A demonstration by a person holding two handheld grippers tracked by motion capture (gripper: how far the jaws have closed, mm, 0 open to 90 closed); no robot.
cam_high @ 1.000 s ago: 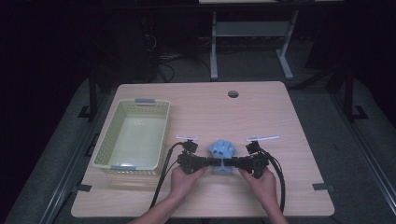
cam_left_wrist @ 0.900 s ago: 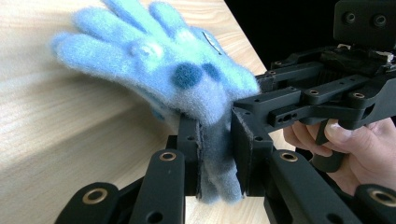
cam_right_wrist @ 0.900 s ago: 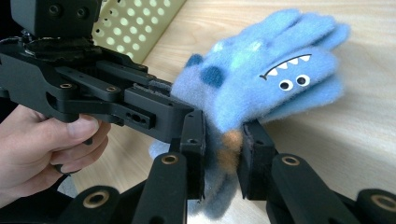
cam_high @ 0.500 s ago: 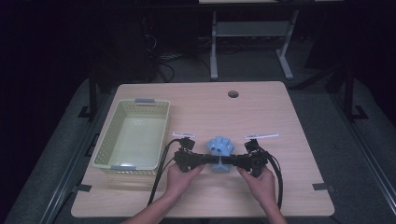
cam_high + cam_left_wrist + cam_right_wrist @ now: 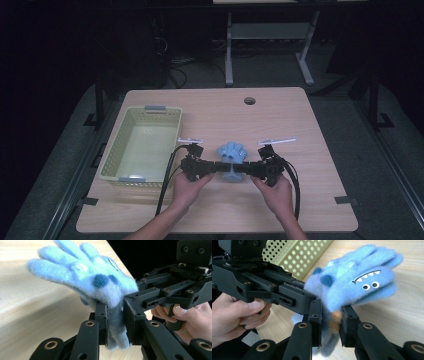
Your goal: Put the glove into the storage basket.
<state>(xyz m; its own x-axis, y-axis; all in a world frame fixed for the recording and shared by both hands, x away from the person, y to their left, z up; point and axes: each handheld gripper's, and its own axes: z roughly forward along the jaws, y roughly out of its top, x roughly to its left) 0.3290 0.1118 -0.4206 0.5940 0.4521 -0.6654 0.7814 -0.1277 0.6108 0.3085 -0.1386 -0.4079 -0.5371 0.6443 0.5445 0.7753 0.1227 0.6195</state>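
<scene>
A fuzzy blue glove (image 5: 232, 152) with a monster face hangs over the table's front middle, held at its cuff from both sides. My left gripper (image 5: 220, 167) comes in from the left and is shut on the cuff; in the left gripper view its jaws pinch the blue glove (image 5: 85, 277) at the left gripper's tips (image 5: 115, 322). My right gripper (image 5: 244, 168) comes in from the right and is shut on the same cuff. In the right gripper view the glove (image 5: 359, 280) shows white teeth and two eyes above the right gripper's tips (image 5: 331, 322).
A pale green plastic basket (image 5: 141, 145) stands on the left half of the wooden table (image 5: 280, 120), its mesh wall (image 5: 304, 257) close behind the left gripper. A round cable hole (image 5: 249, 100) lies near the far edge. Dark floor and desk legs lie beyond.
Both grippers with the glove have lifted slightly and shifted a little toward the far side; both stay closed on the glove.
</scene>
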